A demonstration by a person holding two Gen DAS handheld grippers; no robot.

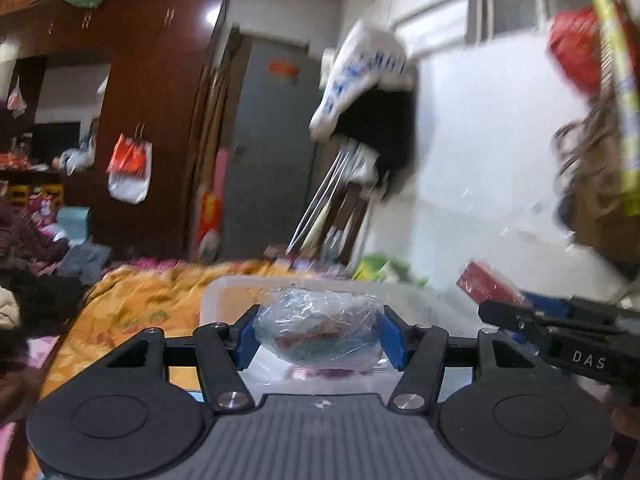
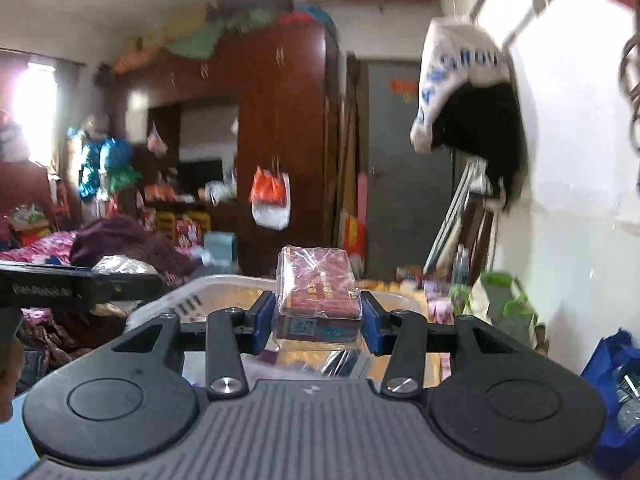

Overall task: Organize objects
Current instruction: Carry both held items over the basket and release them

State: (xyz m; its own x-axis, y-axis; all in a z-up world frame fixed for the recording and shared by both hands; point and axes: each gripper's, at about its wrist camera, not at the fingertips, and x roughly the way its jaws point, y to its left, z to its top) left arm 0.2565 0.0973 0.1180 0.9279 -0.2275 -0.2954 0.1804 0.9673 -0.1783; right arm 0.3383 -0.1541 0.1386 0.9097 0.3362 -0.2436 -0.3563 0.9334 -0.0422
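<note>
left gripper (image 1: 318, 338) clamped on a clear plastic bag (image 1: 318, 332) with coloured bits inside, contents too blurred to name; blue pads (image 1: 394, 344) press both sides of the bag, which bulges above and below them; bag is held in the air over a translucent white plastic bin (image 1: 224, 292); bin sits on an orange patterned bedspread (image 1: 132, 300); right gripper (image 2: 316, 318) clamped on a dark red box (image 2: 318, 292) wrapped in clear film, pads flat on its two side faces, box roughly level, lettering too smeared to read; box is also above the bin (image 2: 168, 304), near its rim; in the left wrist view the right gripper shows at the right edge with the red box (image 1: 486, 282) out in front of it, beside the bin; both views motion-blurred; background: brown wardrobe (image 2: 280, 120), grey door (image 2: 400, 168), white cloth (image 2: 452, 76) hanging on the wall.
</note>
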